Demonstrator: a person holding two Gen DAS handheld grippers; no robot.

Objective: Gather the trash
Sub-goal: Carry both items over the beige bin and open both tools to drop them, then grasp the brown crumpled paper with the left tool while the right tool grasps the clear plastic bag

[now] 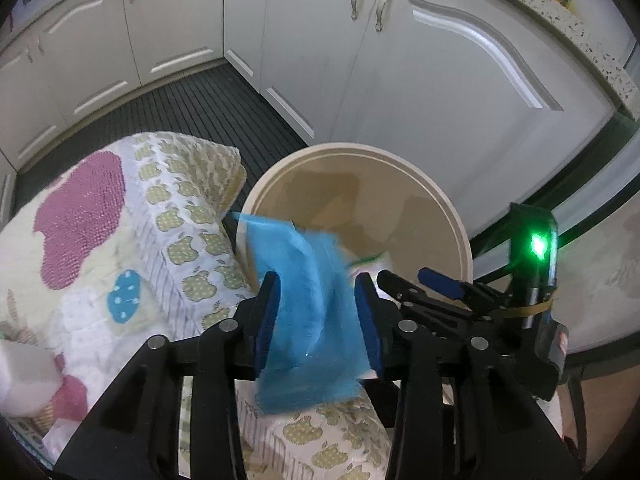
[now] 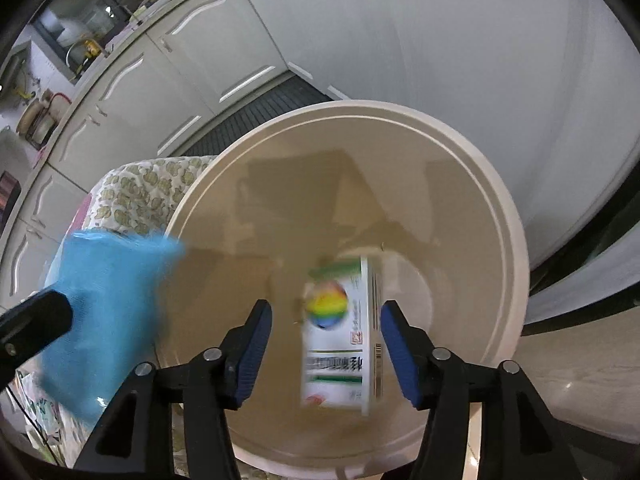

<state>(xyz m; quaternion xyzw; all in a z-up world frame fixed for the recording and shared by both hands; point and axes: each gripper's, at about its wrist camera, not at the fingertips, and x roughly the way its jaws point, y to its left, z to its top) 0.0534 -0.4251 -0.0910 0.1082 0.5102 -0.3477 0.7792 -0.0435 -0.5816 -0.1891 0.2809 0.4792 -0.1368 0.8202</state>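
A beige round bin stands on the floor; it fills the right wrist view. My left gripper has its pads spread, with a blue plastic wrapper lying between them, blurred, at the bin's near rim. The wrapper also shows at the left of the right wrist view. My right gripper is open above the bin's mouth. A white carton with a rainbow print is blurred between its pads, inside the bin and apart from them. The right gripper shows in the left wrist view.
A patterned cushion with apple prints lies left of the bin, touching its rim. White cabinet doors stand behind the bin. A dark ribbed mat covers the floor by the cabinets. A speckled countertop runs above.
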